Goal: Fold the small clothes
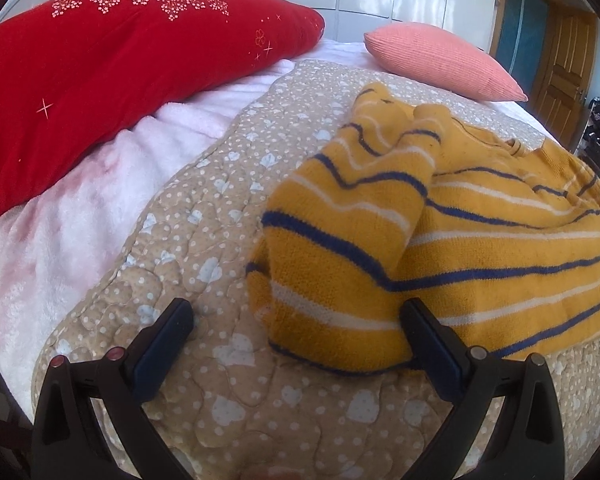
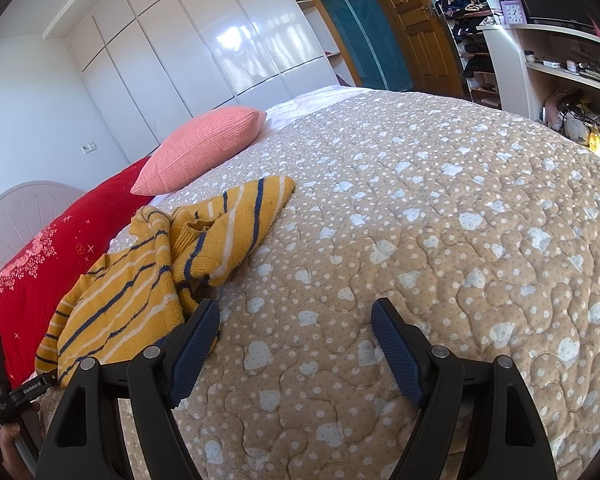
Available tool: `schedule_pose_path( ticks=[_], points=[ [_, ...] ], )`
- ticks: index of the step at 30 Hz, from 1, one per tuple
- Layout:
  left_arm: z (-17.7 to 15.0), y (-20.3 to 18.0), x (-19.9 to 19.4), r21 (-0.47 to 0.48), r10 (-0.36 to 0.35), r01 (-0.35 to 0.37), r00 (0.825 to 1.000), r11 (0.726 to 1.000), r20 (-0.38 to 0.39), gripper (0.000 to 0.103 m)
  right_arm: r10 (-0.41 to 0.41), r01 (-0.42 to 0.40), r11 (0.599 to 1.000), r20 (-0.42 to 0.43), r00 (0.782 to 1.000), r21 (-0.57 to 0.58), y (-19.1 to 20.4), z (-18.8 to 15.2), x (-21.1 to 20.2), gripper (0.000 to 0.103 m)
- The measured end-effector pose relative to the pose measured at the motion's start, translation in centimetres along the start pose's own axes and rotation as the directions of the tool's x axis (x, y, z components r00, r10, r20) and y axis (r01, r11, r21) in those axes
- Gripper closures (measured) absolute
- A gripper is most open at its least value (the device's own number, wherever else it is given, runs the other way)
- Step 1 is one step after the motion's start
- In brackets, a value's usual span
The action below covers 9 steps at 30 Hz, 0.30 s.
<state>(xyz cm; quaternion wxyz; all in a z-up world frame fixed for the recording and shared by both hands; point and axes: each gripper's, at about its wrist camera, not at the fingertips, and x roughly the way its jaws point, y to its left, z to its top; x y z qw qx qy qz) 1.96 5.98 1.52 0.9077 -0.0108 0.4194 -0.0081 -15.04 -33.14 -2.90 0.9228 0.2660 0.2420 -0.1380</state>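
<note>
Sweater [image 1: 440,248]: yellow knit with navy and white stripes, lying crumpled and unfolded on the quilt [image 1: 204,216]. In the left wrist view it fills the 2 to 4 o'clock area, one part flopped over the body, the hem nearest the camera. In the right wrist view it sits at 9 o'clock, bunched, with a striped panel reaching toward 11 o'clock.

Left gripper [image 1: 298,320]: jaws wide apart, holding nothing. The hem corner of the sweater lies between the fingers; the finger at 4 o'clock overlaps the knit's edge, but contact cannot be confirmed. The other finger stands over bare quilt.

Right gripper [image 2: 294,320]: jaws wide apart, holding nothing, over bare quilt. Its finger at 8 o'clock is just beside the sweater's edge; contact cannot be confirmed.

Surroundings: red pillow [image 1: 112,72] at 10 o'clock in the left view, resting on a pink blanket [image 1: 60,232]. Pink cushion [image 1: 444,60] at 1 o'clock, beyond the sweater. White wardrobe [image 2: 204,44] and wooden door [image 2: 420,24] behind the bed. Cluttered shelves [image 2: 564,76] at 2 o'clock in the right view.
</note>
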Motion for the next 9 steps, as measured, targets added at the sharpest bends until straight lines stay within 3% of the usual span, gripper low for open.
schedule_pose_path(
  ticks=[9],
  points=[
    [-0.24,-0.17,-0.03,0.006,0.013,-0.013,1.000,1.000,0.016,0.000,0.001,-0.001,1.000,0.000,1.000,0.000,-0.03,0.03,0.00,0.021]
  ],
)
